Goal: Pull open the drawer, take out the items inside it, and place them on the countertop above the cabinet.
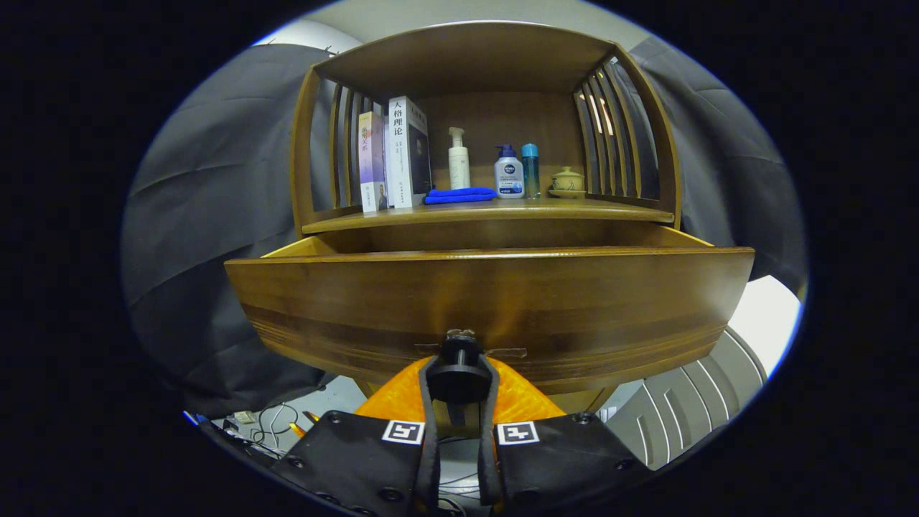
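Dark cloth walls (208, 215) behind a wooden cabinet (309, 143); grey slatted floor piece (689, 402) lower right, cables (273, 424) lower left. Countertop (574, 210) holds books (395, 154), folded blue cloth (459, 194), three bottles (508, 171), small lidded pot (567, 179). Drawer (488, 301) pulled out below the countertop; inside hidden by its front. Gripper (459, 377) clenched on the dark knob (459, 370) at the drawer front, both fingers pressing its sides.
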Tool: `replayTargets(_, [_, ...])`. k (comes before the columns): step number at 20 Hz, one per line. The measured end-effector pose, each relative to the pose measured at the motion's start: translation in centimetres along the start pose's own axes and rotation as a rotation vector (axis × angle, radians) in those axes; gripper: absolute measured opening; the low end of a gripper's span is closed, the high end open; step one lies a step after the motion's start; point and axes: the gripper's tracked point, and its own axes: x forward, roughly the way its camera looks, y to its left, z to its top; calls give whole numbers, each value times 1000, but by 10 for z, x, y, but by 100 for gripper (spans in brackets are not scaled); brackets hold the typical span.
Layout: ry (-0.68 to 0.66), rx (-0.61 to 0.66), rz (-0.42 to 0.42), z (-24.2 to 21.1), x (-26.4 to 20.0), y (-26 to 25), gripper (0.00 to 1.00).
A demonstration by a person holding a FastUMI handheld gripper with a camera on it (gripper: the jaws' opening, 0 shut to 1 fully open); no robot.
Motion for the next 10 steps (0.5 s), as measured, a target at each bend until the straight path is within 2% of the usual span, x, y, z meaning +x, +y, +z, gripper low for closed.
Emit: replayTargets(10, [28, -33, 33, -15, -31, 4, 23])
